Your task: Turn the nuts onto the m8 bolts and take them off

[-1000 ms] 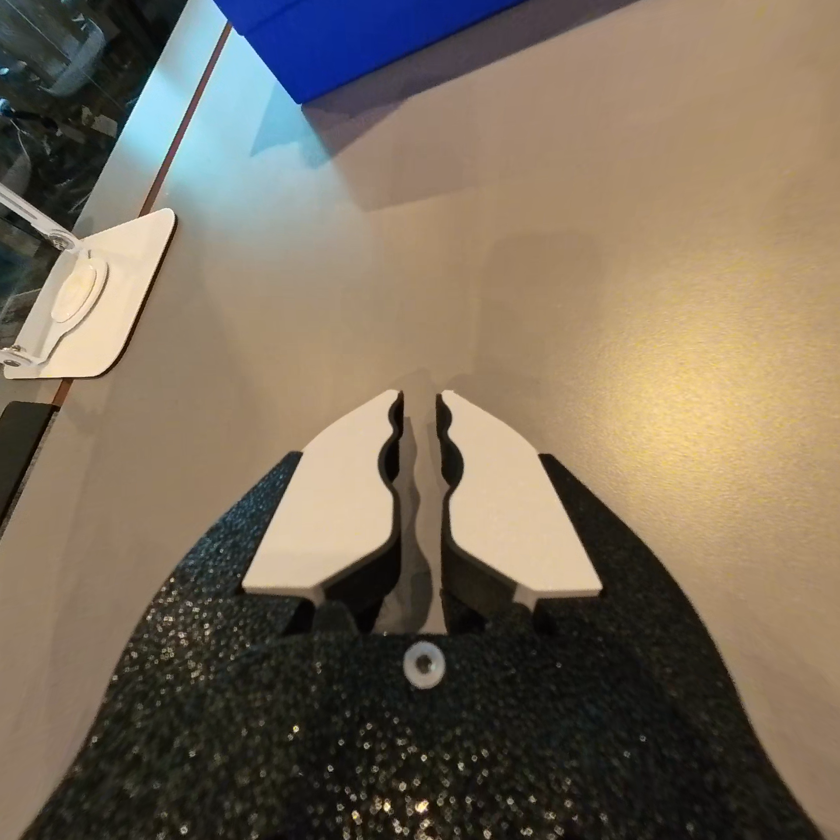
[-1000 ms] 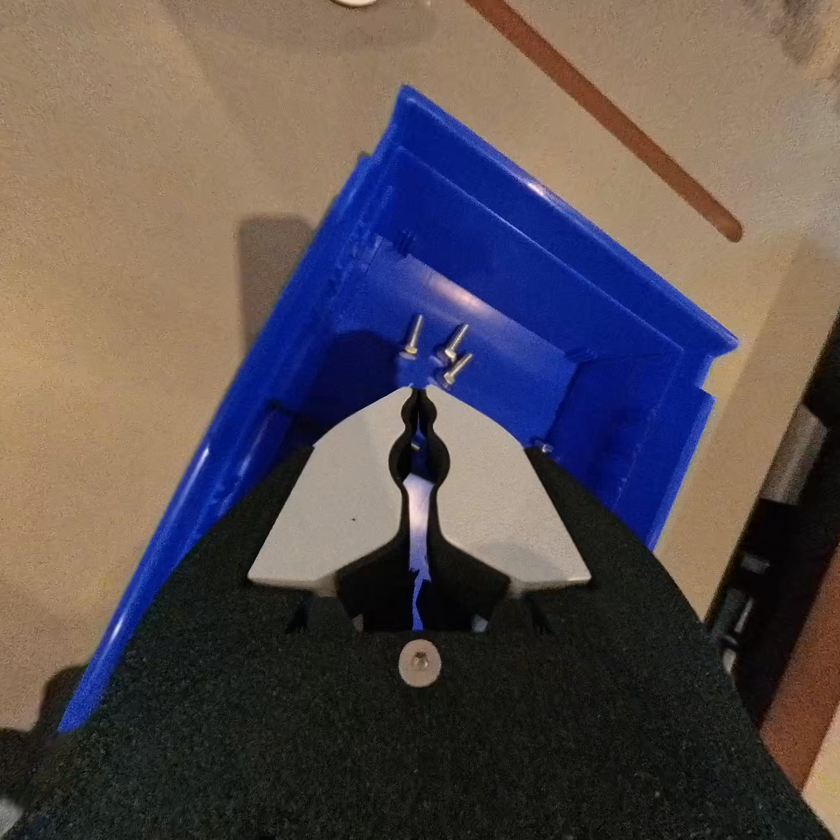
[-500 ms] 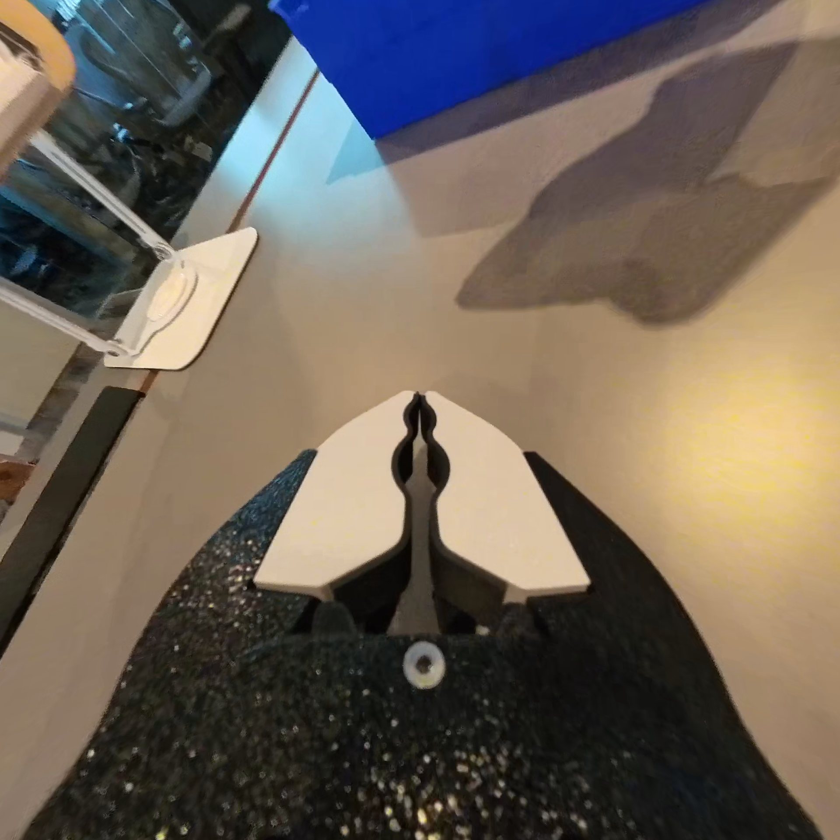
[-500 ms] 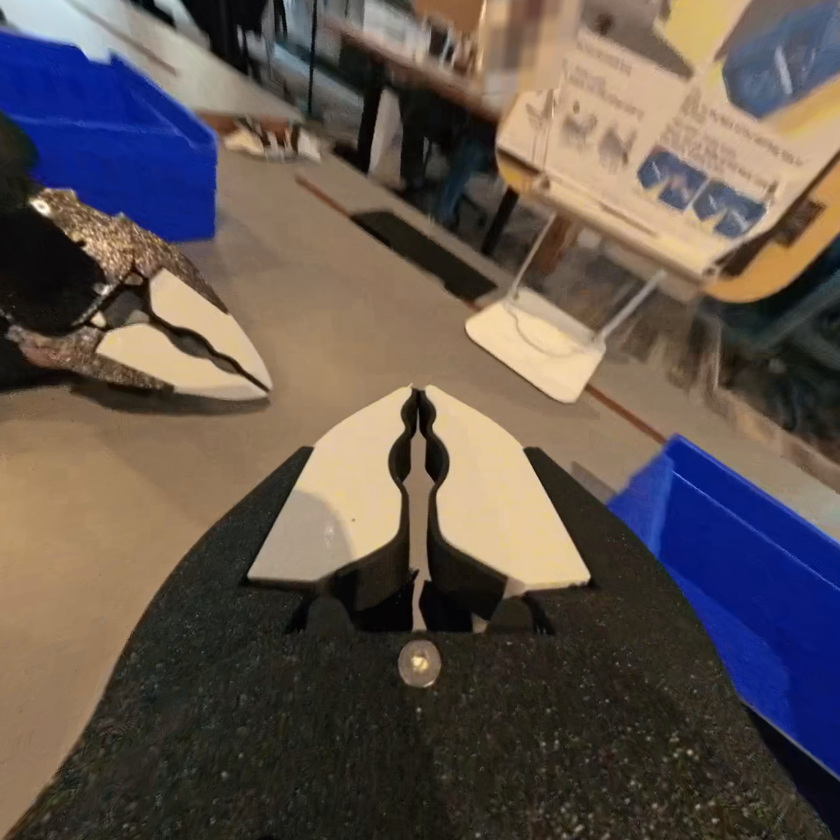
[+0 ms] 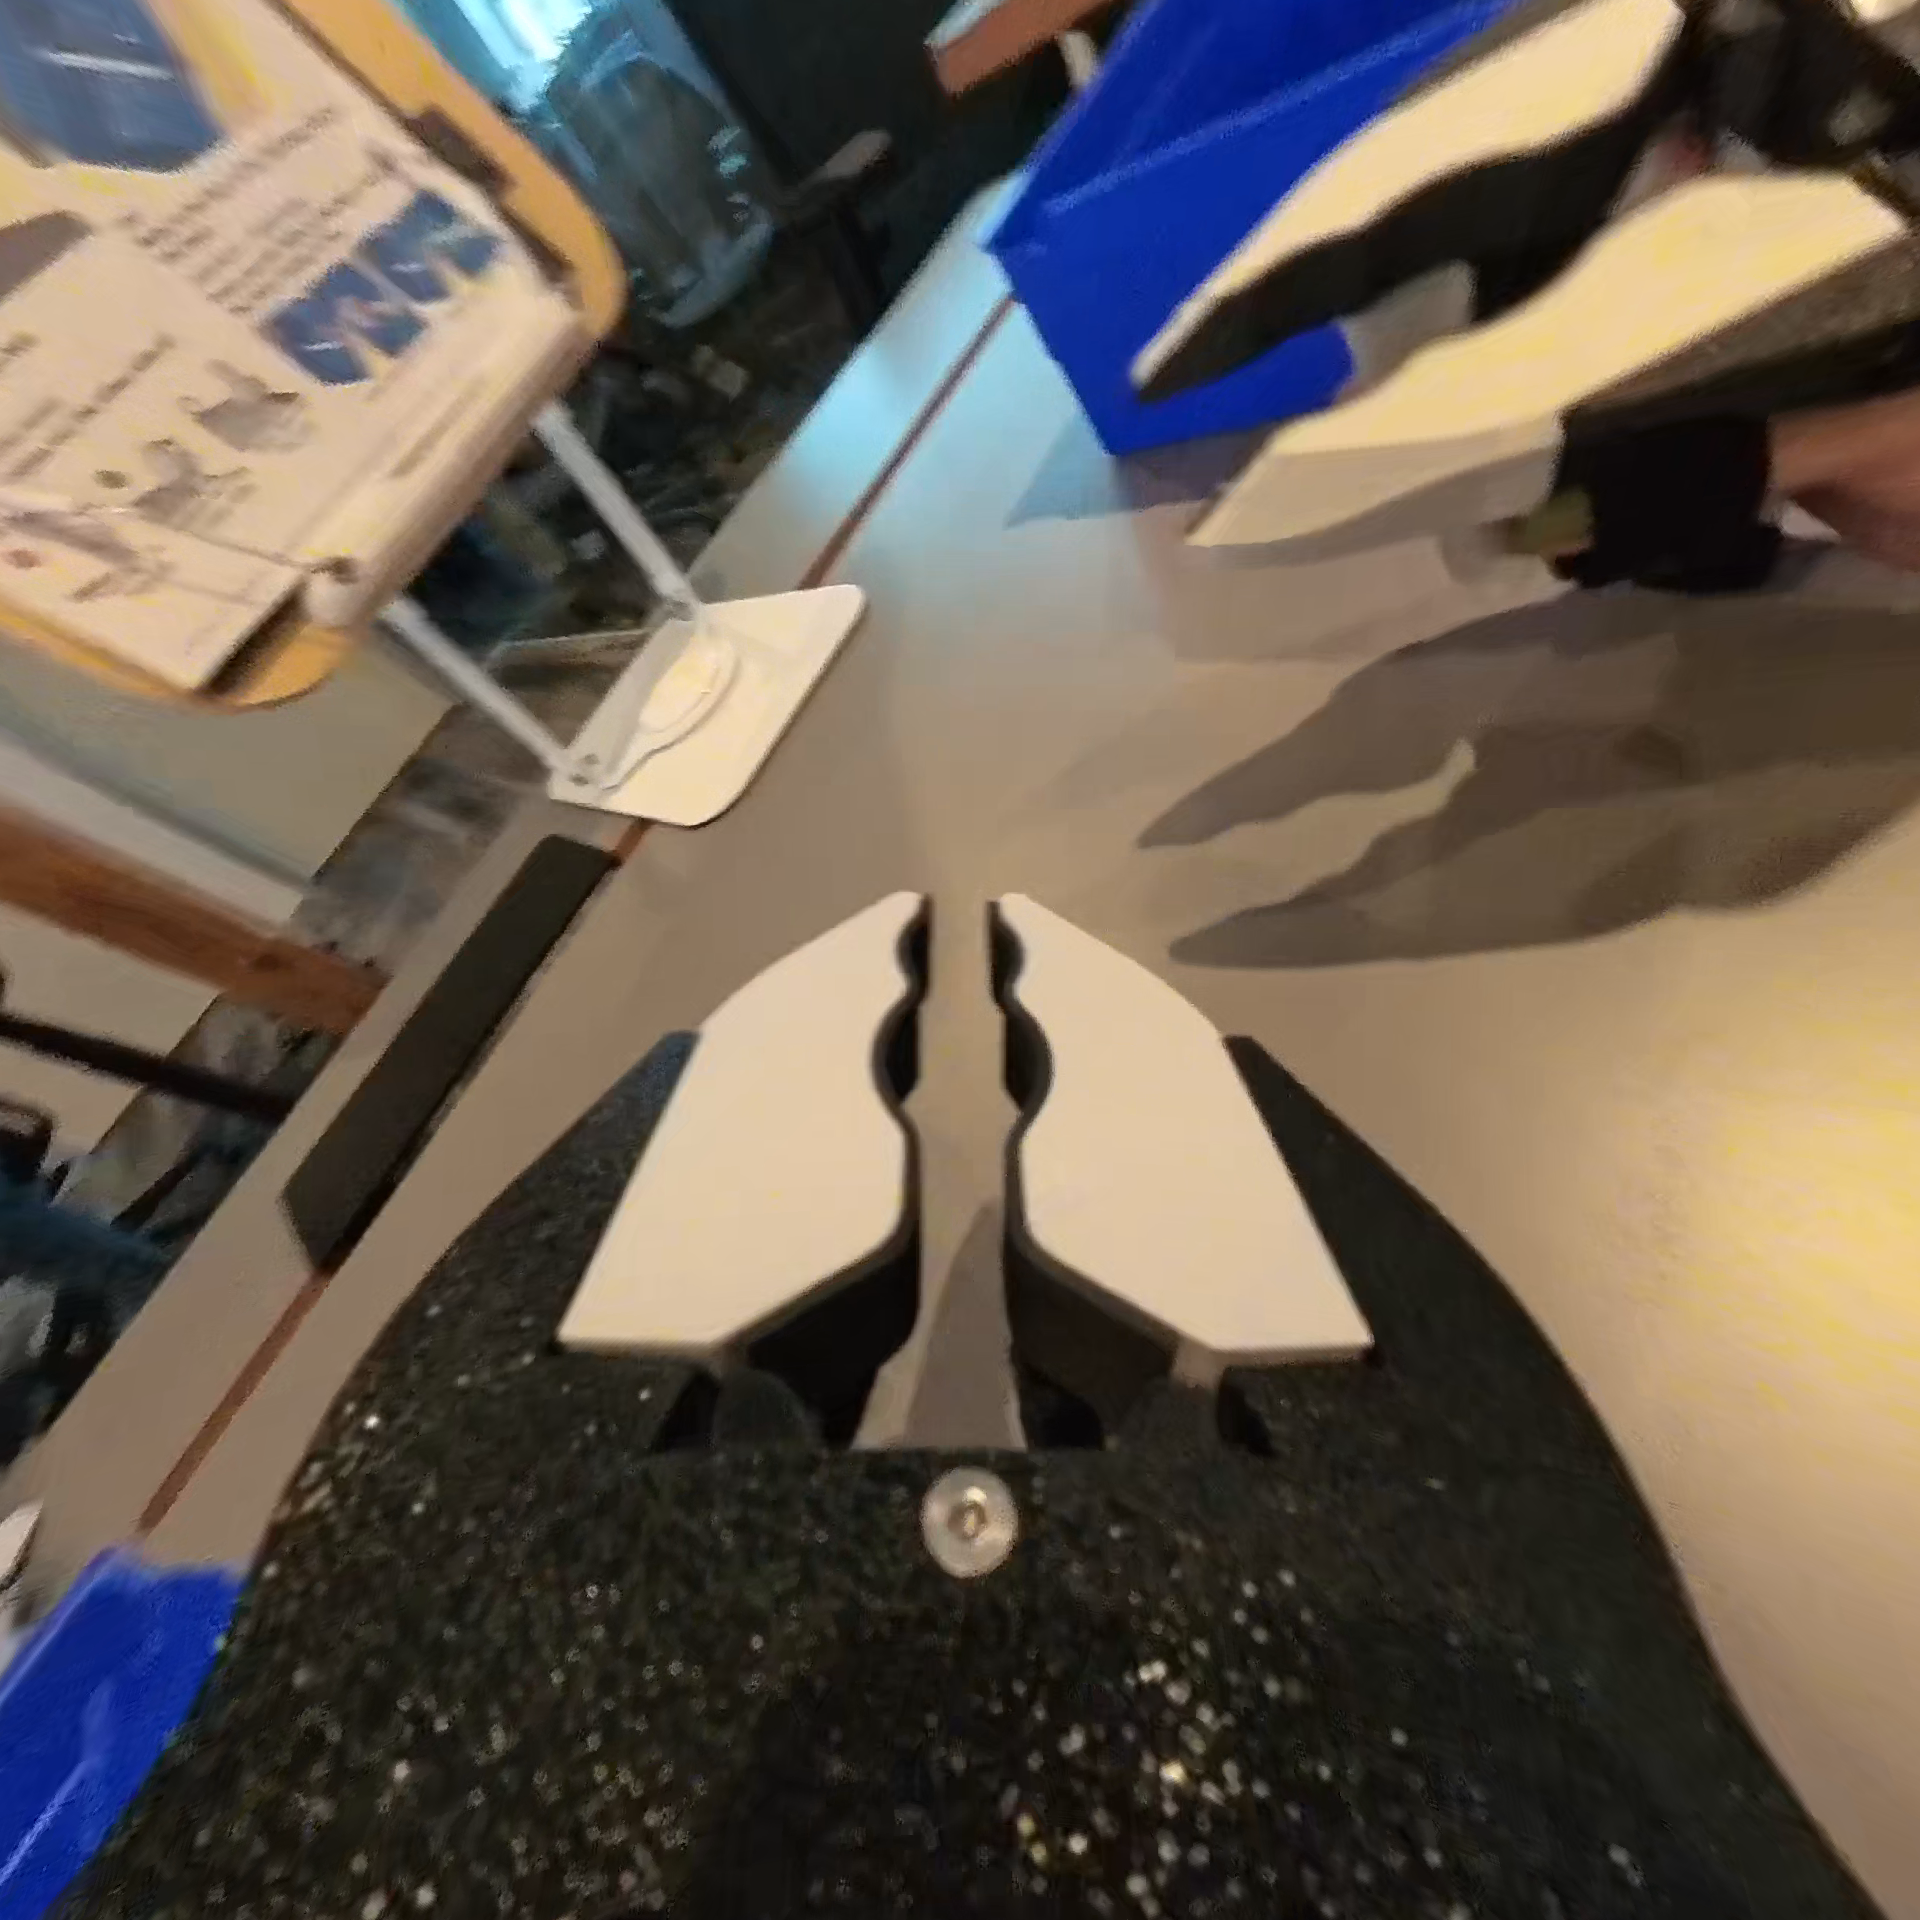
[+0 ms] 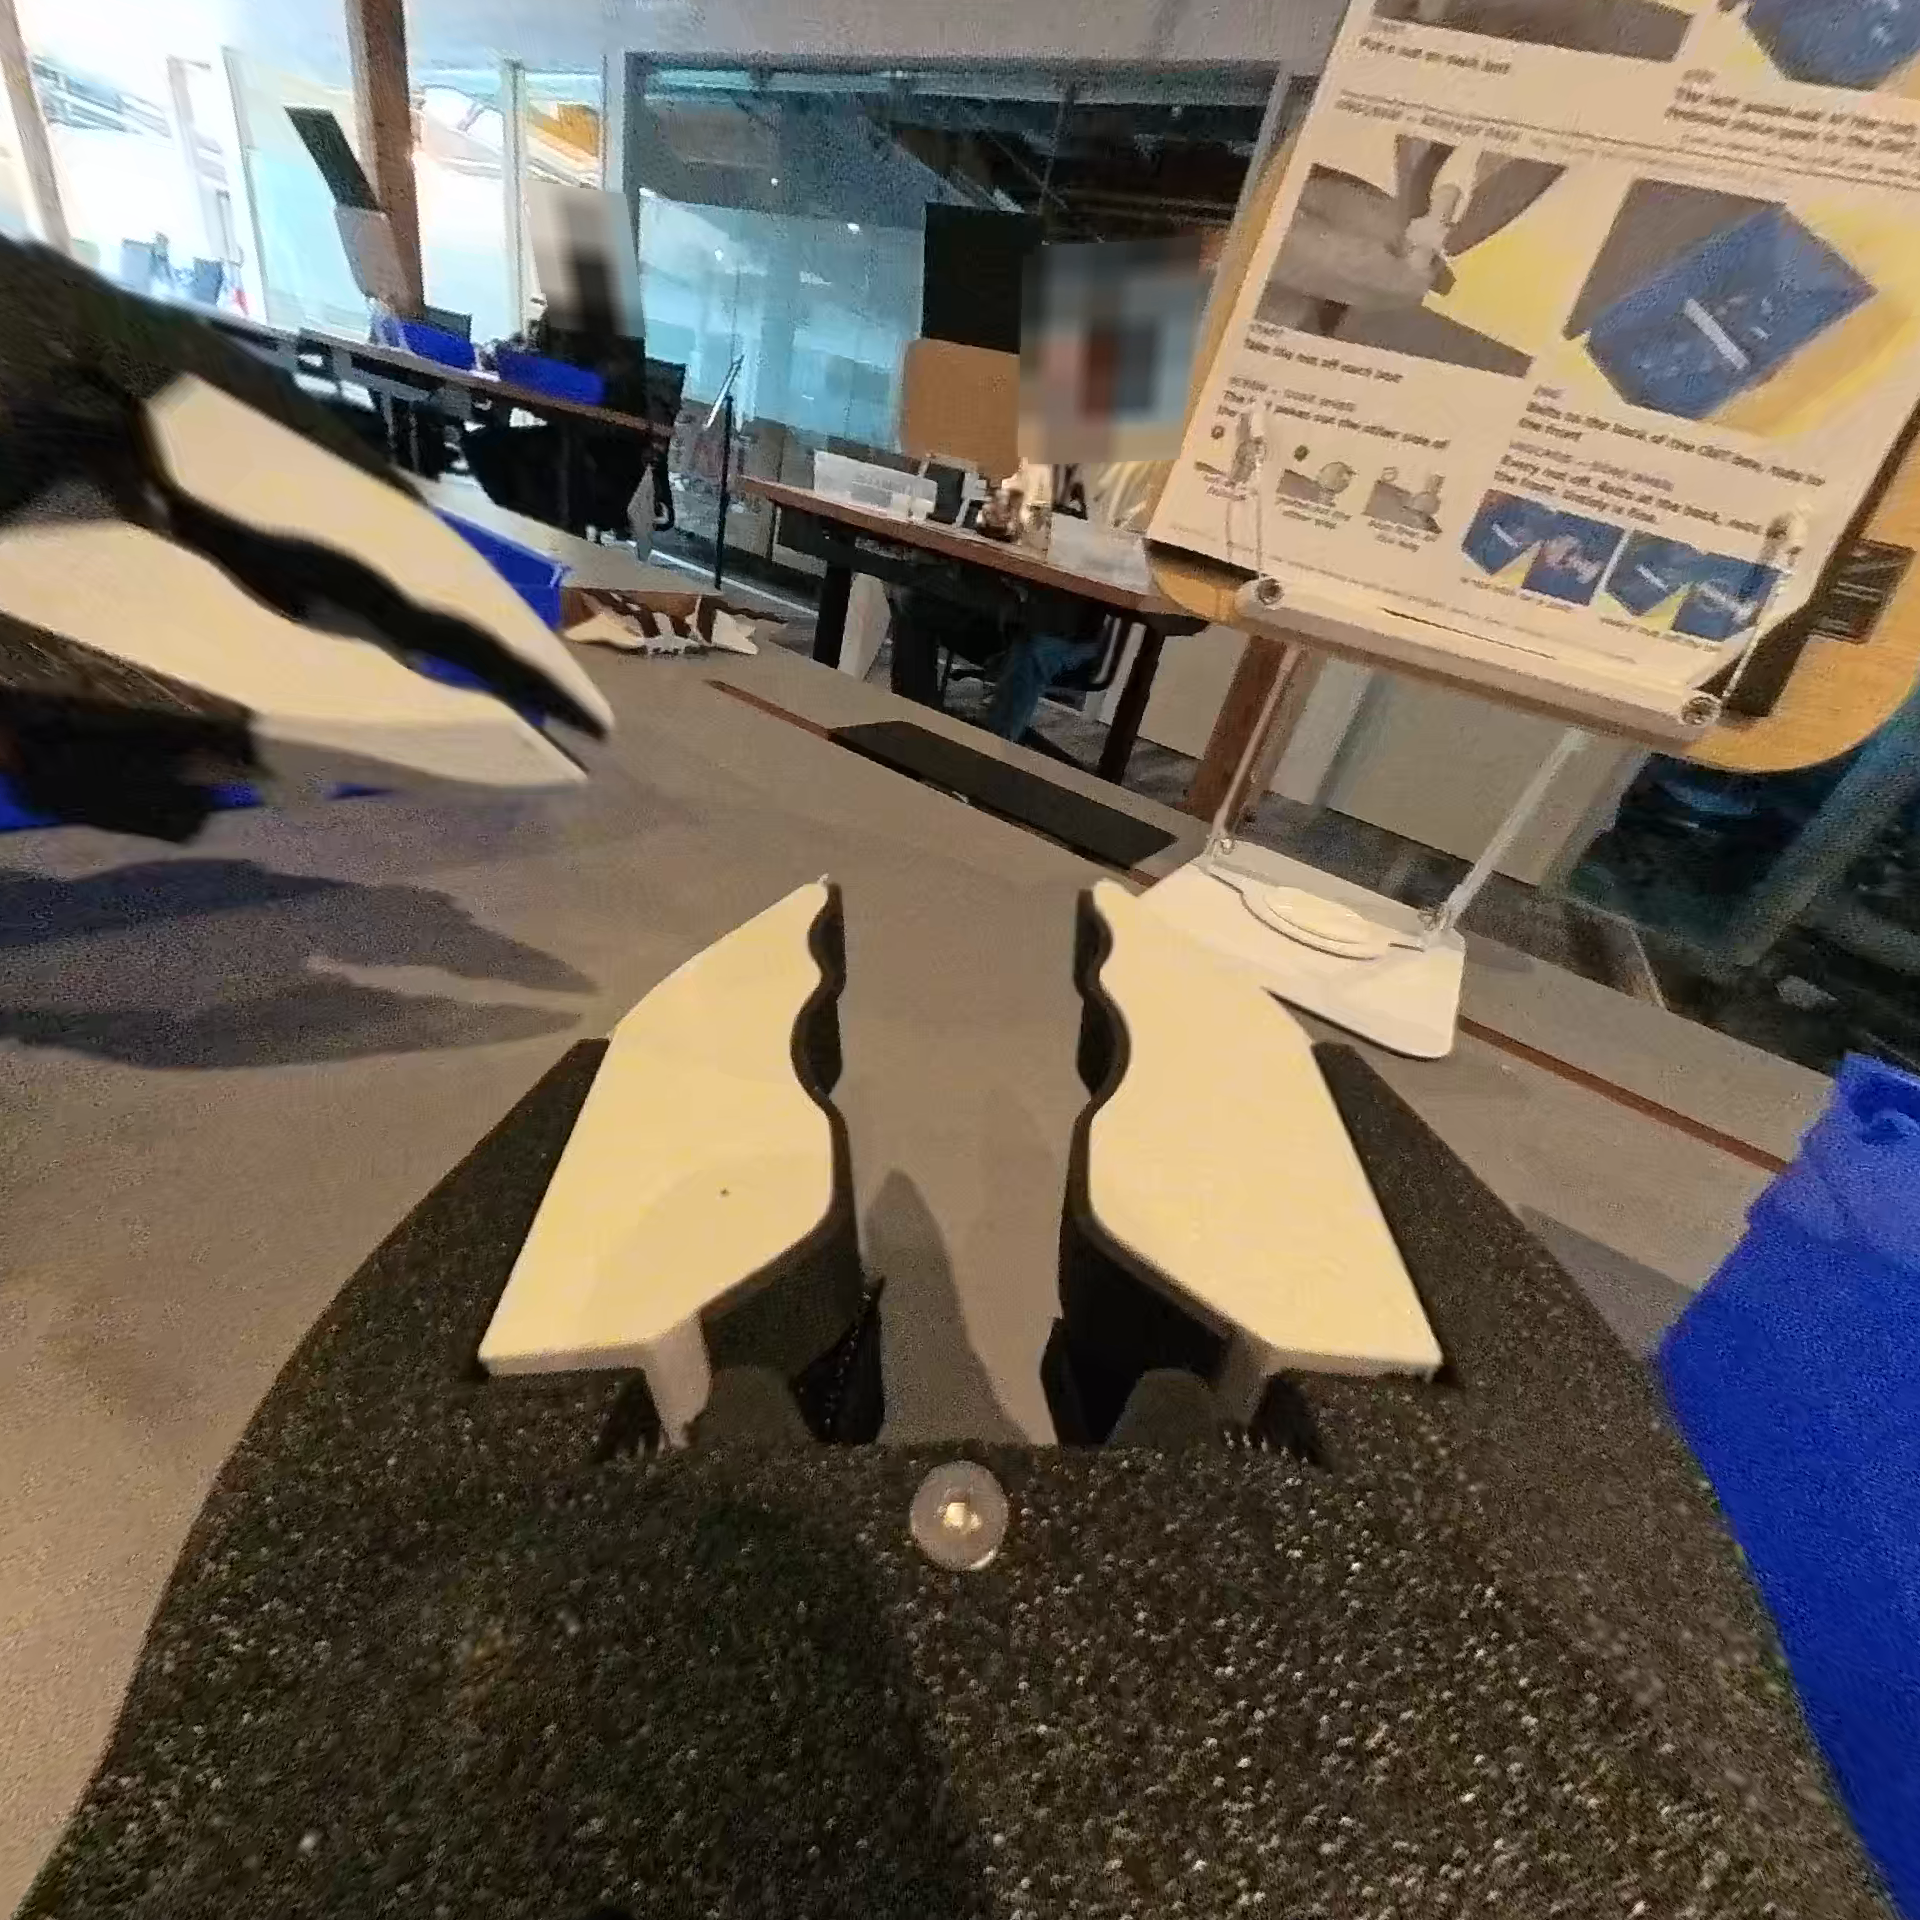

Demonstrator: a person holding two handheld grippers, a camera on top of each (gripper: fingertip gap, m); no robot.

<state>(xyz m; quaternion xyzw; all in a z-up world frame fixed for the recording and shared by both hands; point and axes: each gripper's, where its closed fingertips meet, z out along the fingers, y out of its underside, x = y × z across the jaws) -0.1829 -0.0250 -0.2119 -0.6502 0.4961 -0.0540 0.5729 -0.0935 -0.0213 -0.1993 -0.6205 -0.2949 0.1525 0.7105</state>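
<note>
A grey table top (image 6: 966,821) with a thin brown seam is seen in the foreground, with a black strip (image 6: 1003,795) set flush into it near its far edge. A white document stand (image 6: 1340,961) is placed at that edge, and a printed sheet (image 6: 1558,312) is held up on it against a yellow board. Beyond, an open office is shown: a dark wooden desk (image 6: 966,556), glass partition walls (image 6: 831,260), a brown wooden post (image 6: 390,145) and bright daylight at the far left. Warm yellow light is thrown across the table top (image 5: 1558,1143). A seated person, partly blurred, is visible behind the desk.
</note>
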